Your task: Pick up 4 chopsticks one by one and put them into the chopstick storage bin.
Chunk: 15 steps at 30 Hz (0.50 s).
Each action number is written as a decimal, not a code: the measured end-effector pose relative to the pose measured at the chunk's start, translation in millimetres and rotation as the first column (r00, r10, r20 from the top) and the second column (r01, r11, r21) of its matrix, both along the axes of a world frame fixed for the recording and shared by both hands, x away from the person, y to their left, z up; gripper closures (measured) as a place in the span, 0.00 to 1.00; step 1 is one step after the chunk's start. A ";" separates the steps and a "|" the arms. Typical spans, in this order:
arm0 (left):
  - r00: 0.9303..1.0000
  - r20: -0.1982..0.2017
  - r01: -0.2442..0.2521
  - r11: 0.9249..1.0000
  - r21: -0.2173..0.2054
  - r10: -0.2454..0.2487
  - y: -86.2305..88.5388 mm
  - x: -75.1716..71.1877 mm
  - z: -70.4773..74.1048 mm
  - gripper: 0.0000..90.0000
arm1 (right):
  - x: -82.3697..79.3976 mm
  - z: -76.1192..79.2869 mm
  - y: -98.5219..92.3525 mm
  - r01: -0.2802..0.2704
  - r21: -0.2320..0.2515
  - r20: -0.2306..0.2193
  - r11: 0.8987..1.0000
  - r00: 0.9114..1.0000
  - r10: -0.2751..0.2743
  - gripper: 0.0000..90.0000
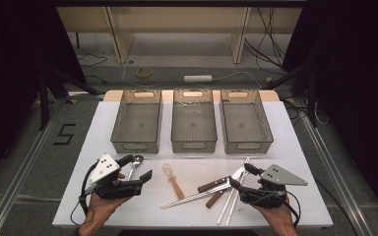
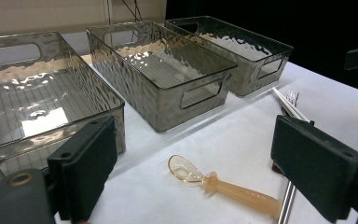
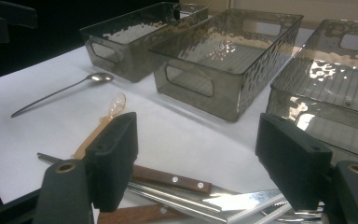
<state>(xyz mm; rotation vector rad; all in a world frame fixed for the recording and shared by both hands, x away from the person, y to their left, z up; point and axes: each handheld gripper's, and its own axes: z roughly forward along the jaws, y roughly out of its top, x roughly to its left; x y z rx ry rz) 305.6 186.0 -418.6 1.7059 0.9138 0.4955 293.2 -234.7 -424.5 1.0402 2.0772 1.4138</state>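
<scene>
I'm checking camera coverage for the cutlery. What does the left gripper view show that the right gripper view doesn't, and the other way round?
Left gripper view alone: the silver fork tines beside the long white sticks, and the left gripper, open with nothing between its black pads.

Right gripper view alone: the long-handled metal spoon, the wooden-handled knives, and the right gripper, open above those knives.

Both: the three smoky clear plastic bins, the amber translucent plastic spoon and the white tabletop.
</scene>
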 end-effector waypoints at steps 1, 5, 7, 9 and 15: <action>1.000 0.000 0.000 1.000 0.000 0.000 0.0 0.0 0.0 0.15 | 0.0 -0.1 0.2 -0.004 -0.001 -0.001 1.000 1.000 0.004 0.34; 1.000 -0.002 0.001 1.000 0.002 -0.001 -0.5 0.1 -0.1 0.15 | 0.0 0.2 0.4 -0.008 -0.006 -0.002 1.000 1.000 0.008 0.34; 1.000 -0.007 0.004 1.000 0.001 -0.004 -0.4 0.2 0.0 0.15 | 0.0 0.2 0.5 -0.009 -0.009 -0.003 1.000 1.000 0.009 0.34; 1.000 -0.007 0.008 1.000 0.001 -0.008 -0.4 0.3 0.0 0.15 | -0.1 0.3 0.6 -0.011 -0.009 -0.005 1.000 1.000 0.011 0.34; 0.999 -0.028 0.034 0.999 0.004 -0.034 -3.5 1.7 0.4 0.16 | -0.1 0.6 0.7 -0.014 -0.013 -0.008 1.000 1.000 0.013 0.34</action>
